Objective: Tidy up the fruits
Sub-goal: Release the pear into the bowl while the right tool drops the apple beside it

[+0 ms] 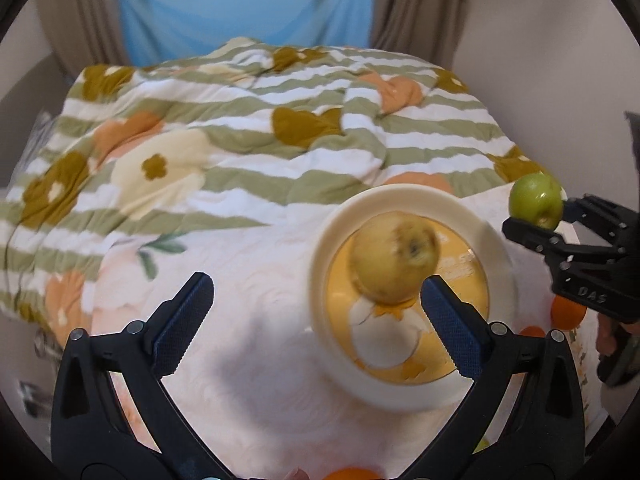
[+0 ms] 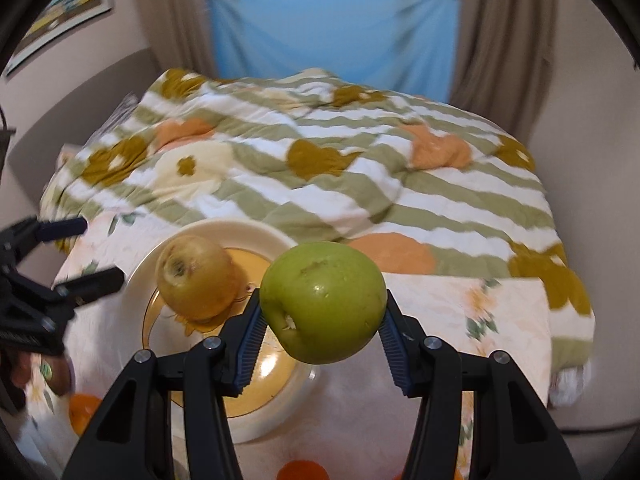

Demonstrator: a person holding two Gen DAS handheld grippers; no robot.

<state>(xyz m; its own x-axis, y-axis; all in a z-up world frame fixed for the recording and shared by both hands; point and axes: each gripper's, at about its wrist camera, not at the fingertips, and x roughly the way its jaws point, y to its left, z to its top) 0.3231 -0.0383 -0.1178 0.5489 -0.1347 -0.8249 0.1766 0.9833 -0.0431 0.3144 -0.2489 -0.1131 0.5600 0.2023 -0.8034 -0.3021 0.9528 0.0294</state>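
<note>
1. Judging by its look, the green apple (image 2: 323,302) was firm, smooth-skinned and fairly heavy for its size; the waxy skin seemed likely to slip under a light pinch, and a hard squeeze could bruise it.
2. The right claw (image 2: 322,320) was clamped on that apple across its widest part, one ribbed blue pad on each flank, with the stem dimple turned toward the camera. That broad middle looked the surest place to hold it.
3. The apple hung in the air just beside the plate (image 2: 256,229), on its right side, and not yet over it.
4. The plate, cream-rimmed with a yellow centre, lay on the pale floral sheet of the bed (image 2: 500,308). It held one yellowish apple (image 2: 196,278), sitting toward the plate's far left, its blemished end facing up and outward.
5. The left claw (image 1: 316,320) stood fully apart and held nothing, hovering near the plate's near edge, clear of the yellowish apple.
6. Several orange fruits (image 2: 82,412) lay on the sheet near the plate's close side, outside it; they were only partly visible, so their number was unclear.
7. Room remained on the plate's right half, which I judged enough for the green apple.
</note>
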